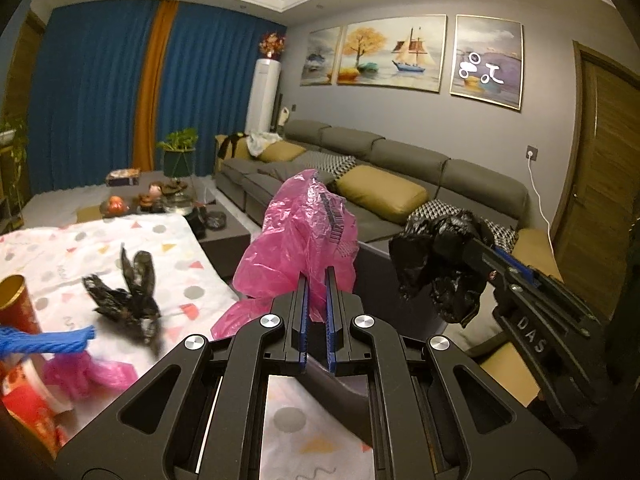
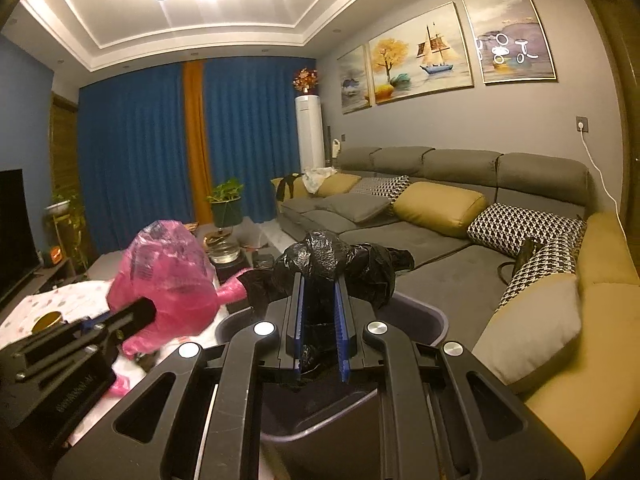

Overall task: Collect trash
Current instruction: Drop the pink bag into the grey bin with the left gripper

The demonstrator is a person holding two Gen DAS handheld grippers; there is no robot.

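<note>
Trash bin [image 2: 436, 316] sits right under the right gripper [image 2: 319, 312] clamped on the black bag [image 2: 332, 256], left gripper [image 1: 316, 300] pinching the pink bag [image 1: 296, 236] beside it.

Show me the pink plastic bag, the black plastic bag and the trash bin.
pink plastic bag [image 1: 296, 240]: left wrist view, crumpled middle above the fingers.
black plastic bag [image 2: 320, 258]: right wrist view, knotted top between the fingers.
trash bin [image 2: 424, 312]: right wrist view, far right rim.

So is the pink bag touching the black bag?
Apart. The left wrist view shows open space and the sofa between the pink bag and the black bag, each held separately.
</note>
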